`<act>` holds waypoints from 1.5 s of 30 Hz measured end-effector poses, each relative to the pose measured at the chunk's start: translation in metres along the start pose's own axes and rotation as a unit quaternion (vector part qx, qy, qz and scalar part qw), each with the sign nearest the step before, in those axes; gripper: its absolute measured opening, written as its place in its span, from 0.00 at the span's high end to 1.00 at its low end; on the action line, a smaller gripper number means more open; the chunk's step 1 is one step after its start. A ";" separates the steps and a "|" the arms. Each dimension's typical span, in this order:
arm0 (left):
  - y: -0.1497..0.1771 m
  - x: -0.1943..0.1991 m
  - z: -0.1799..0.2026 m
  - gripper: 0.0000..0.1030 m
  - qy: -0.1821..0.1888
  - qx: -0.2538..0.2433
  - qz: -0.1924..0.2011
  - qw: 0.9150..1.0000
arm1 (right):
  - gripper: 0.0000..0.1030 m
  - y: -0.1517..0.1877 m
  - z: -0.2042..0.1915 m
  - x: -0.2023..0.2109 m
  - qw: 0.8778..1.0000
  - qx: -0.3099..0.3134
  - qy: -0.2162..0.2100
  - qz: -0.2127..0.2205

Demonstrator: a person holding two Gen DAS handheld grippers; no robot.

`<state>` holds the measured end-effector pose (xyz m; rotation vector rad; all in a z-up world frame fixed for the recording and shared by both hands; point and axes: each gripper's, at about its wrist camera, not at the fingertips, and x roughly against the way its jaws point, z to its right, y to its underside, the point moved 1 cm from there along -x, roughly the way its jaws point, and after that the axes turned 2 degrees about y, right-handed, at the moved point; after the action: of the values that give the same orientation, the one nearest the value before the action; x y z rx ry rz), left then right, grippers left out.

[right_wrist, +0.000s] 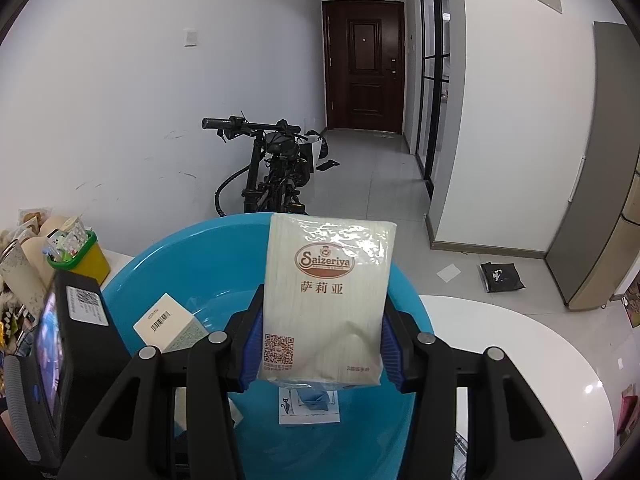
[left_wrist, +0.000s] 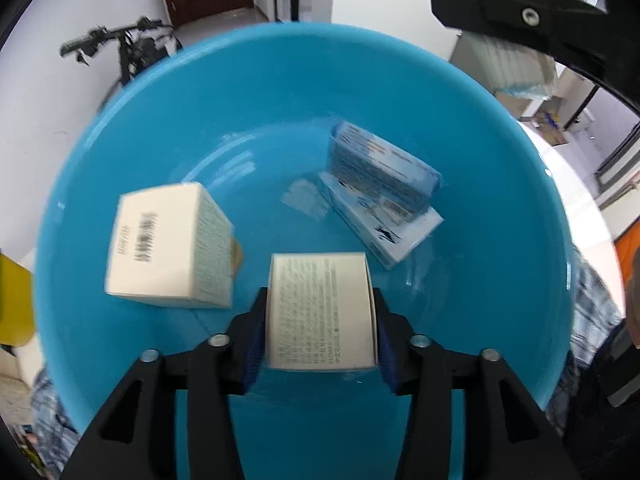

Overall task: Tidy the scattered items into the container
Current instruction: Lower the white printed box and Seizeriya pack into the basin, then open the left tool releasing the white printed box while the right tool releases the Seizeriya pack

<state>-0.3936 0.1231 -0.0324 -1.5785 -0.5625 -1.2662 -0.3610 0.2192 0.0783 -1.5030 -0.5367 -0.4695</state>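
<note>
Between the fingers of my left hand-held gripper (left_wrist: pixel 320 320) sits a white printed carton (left_wrist: pixel 322 312), clamped by its side walls over the blue basin (left_wrist: pixel 280 80); light, stiff cardboard, I judge, safe to drop. Ahead left lies another white box (left_wrist: pixel 168 248), ahead right two blue packets (left_wrist: pixel 384 196).

Right hand-held gripper (right_wrist: pixel 322 344) pinches a soft, slippery-wrapped napkin pack (right_wrist: pixel 326 300) above the basin rim (right_wrist: pixel 180 240); its lower sides look the best hold.

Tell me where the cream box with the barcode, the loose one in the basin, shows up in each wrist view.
Left wrist: cream box with the barcode lies left of centre inside the blue basin, beside the box the left gripper holds.
Right wrist: same box sits lower left, just inside the basin's left rim, left of the right gripper.
Shared landmark: the bicycle.
</note>
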 end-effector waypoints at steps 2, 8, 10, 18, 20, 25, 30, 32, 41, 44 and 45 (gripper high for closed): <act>-0.001 0.005 0.000 0.34 -0.013 -0.002 0.019 1.000 | 0.54 0.000 0.000 0.000 1.000 0.000 0.000 0.000; 0.000 0.014 -0.005 0.33 -0.014 0.011 0.037 0.999 | 0.54 0.000 0.001 0.001 1.000 0.000 0.000 0.000; -0.003 0.016 -0.011 0.33 -0.011 0.014 0.038 0.999 | 0.54 0.000 0.002 0.000 1.000 0.001 0.000 -0.001; -0.010 0.040 -0.048 0.33 -0.008 0.057 0.071 0.996 | 0.54 0.005 -0.007 -0.006 1.000 0.012 -0.016 -0.015; -0.009 0.049 -0.055 0.33 -0.007 0.067 0.081 0.994 | 0.54 0.008 -0.011 -0.009 0.999 0.018 -0.024 -0.025; -0.008 0.066 -0.072 0.33 -0.018 0.087 0.100 0.991 | 0.54 0.018 -0.025 -0.024 0.996 0.044 -0.045 -0.066; -0.007 0.072 -0.081 0.33 -0.016 0.100 0.103 0.989 | 0.54 0.030 -0.043 -0.036 0.989 0.082 -0.067 -0.103; -0.007 0.072 -0.082 0.33 -0.018 0.100 0.102 0.990 | 0.54 0.035 -0.049 -0.040 0.986 0.094 -0.076 -0.116; -0.007 0.069 -0.077 0.33 -0.019 0.092 0.098 0.991 | 0.54 0.048 -0.057 -0.055 0.979 0.113 -0.077 -0.150; -0.007 0.068 -0.076 0.33 -0.021 0.090 0.096 0.991 | 0.54 0.051 -0.058 -0.060 0.977 0.119 -0.078 -0.162; -0.007 0.068 -0.076 0.33 -0.021 0.090 0.096 0.991 | 0.54 0.051 -0.056 -0.059 0.976 0.120 -0.079 -0.165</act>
<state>-0.4103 0.0437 0.0293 -1.4736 -0.5235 -1.0124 -0.3750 0.1624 0.0020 -1.2280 -0.9438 -0.5238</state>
